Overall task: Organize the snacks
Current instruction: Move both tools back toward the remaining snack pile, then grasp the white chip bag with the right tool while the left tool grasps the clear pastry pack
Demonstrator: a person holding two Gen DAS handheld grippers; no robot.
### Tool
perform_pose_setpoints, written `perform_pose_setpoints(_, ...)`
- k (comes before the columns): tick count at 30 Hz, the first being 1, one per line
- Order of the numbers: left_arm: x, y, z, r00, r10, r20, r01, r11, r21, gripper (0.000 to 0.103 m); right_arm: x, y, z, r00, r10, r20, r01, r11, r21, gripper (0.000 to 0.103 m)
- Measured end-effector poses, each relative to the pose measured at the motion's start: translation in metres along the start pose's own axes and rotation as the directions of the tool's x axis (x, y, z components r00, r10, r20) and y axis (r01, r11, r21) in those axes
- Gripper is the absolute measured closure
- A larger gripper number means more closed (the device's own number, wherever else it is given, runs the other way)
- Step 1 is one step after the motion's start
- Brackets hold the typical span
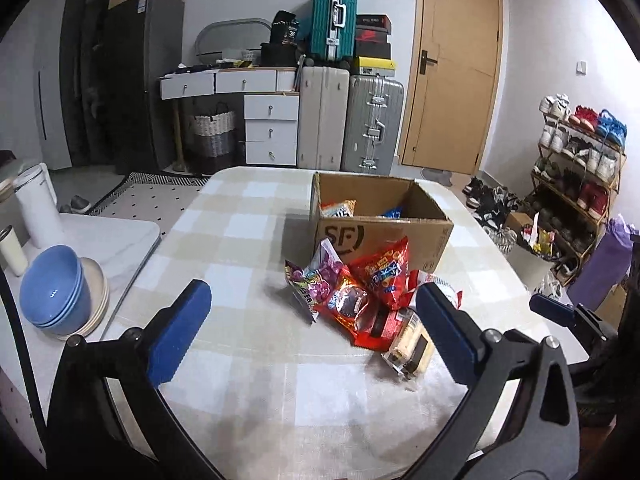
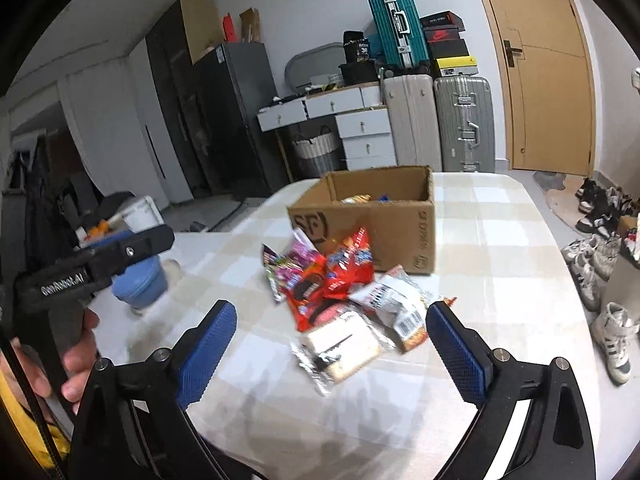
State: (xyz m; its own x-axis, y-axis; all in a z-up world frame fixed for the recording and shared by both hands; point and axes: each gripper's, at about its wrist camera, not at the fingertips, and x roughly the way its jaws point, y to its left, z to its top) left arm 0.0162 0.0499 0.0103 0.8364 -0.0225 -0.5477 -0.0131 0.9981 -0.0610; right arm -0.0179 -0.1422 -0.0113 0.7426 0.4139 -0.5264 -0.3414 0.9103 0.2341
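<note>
The left wrist view shows the left gripper (image 1: 312, 316) with its two black plastic arms spread wide and its blue, finely dotted rubber pads holding nothing; only the table surface lies between them near the camera. The table (image 1: 240, 240) is covered with a smooth cloth in beige and white squares. On it, a little ahead of the pads and closer to the right pad, lies a heap of shiny plastic snack packets (image 1: 360, 292): a red crinkled bag, a purple one, and a clear wrapper with a pale cake inside, which the right pad partly hides. Just behind the heap stands an open brown cardboard box (image 1: 384, 236) with a black printed mark on its front wall; some packets are already inside. At the left, on a white marble-like top, stand stacked round blue bowls (image 1: 56, 288) on beige plates. In the right wrist view, the right gripper (image 2: 332, 344) is also wide open and empty, and the clear-wrapped cake lies between its pads, just ahead of them, touching neither. The left gripper's black arm, held by a hand (image 2: 76, 352), appears at the left there, well apart from the heap. Suitcases and a wooden door (image 1: 452, 64) stand far behind.
</note>
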Motion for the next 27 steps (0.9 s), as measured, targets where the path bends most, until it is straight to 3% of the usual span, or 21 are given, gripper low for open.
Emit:
perform_pose_setpoints(10, 0.068, -0.026, -0.022, 0.997, -0.028, -0.074, 0.032, 0.998, 0.045, 0.001, 0.034, -0.038, -0.002, 1.000, -0.021, -0.015, 0.022, 0.998, 0.064, 0.006)
perform_pose_setpoints(14, 0.093, -0.029, -0.028, 0.987, -0.061, -0.146, 0.064, 0.998, 0.020, 0.001, 0.047, -0.047, -0.004, 0.999, -0.028, -0.039, 0.031, 0.997, 0.075, 0.006)
perform_pose_setpoints(22, 0.108, -0.037, -0.033, 0.985, -0.028, -0.170, 0.036, 0.999, 0.041, 0.001, 0.059, -0.053, -0.007, 0.995, -0.063, -0.077, 0.069, 0.994, 0.087, 0.006)
perform_pose_setpoints(27, 0.124, -0.040, -0.041, 0.971, -0.039, -0.234, 0.044, 0.999, 0.017, 0.001, 0.078, -0.062, -0.007, 0.989, -0.078, -0.129, 0.089, 0.992, 0.088, 0.006)
